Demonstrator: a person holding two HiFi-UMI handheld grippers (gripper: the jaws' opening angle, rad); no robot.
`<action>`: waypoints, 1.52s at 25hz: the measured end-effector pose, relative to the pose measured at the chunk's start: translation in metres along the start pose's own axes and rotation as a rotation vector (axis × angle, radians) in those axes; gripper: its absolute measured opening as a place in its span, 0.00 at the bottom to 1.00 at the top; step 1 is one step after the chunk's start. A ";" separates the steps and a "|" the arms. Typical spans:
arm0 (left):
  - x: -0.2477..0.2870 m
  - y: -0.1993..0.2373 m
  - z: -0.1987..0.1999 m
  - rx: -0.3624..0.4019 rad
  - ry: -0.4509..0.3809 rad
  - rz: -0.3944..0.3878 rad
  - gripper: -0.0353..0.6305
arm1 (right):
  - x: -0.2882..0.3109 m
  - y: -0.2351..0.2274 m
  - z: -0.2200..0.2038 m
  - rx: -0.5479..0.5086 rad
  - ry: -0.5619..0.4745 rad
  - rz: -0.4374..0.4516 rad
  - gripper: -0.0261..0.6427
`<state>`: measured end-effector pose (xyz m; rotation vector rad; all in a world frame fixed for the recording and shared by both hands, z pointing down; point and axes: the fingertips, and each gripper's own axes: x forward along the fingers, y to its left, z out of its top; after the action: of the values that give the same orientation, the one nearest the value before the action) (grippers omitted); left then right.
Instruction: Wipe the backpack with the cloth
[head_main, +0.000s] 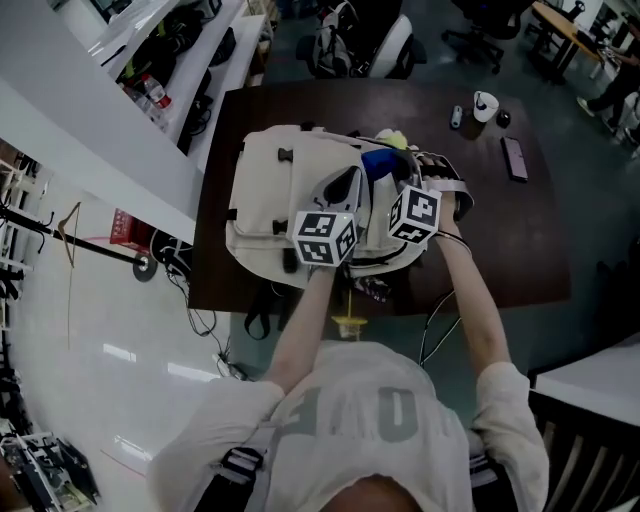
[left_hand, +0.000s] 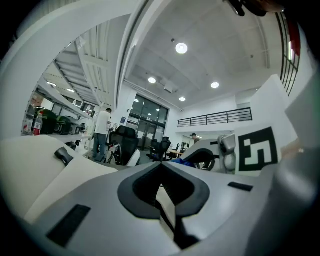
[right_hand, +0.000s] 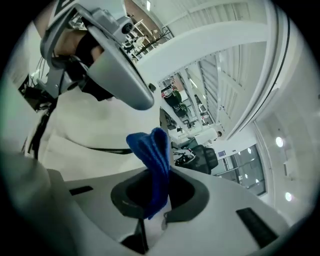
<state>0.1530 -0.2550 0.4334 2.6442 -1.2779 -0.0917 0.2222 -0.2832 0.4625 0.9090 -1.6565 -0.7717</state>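
Observation:
A cream backpack lies flat on the dark brown table. Both grippers hover over its right half, close together. My right gripper is shut on a blue cloth; in the right gripper view the cloth stands folded up out of the closed jaws of the right gripper, with the backpack just beyond. My left gripper is beside it to the left. In its own view the left gripper has its jaws shut with nothing in them, above the backpack.
On the table's far right are a white cup-like thing, a small dark item and a dark phone. Cables hang off the near edge. Office chairs stand beyond the table, and a white shelf runs along the left.

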 end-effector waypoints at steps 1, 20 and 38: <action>0.005 0.004 -0.002 -0.001 0.006 0.003 0.06 | 0.009 -0.007 -0.005 -0.001 0.010 -0.003 0.11; 0.027 0.040 -0.027 -0.090 0.071 0.026 0.06 | 0.108 0.062 -0.043 0.029 0.134 0.167 0.11; 0.025 0.046 -0.028 -0.133 0.057 0.010 0.06 | 0.033 0.131 -0.040 0.063 0.188 0.262 0.11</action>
<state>0.1371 -0.2975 0.4714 2.5097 -1.2231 -0.0954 0.2310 -0.2475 0.5985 0.7636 -1.5997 -0.4443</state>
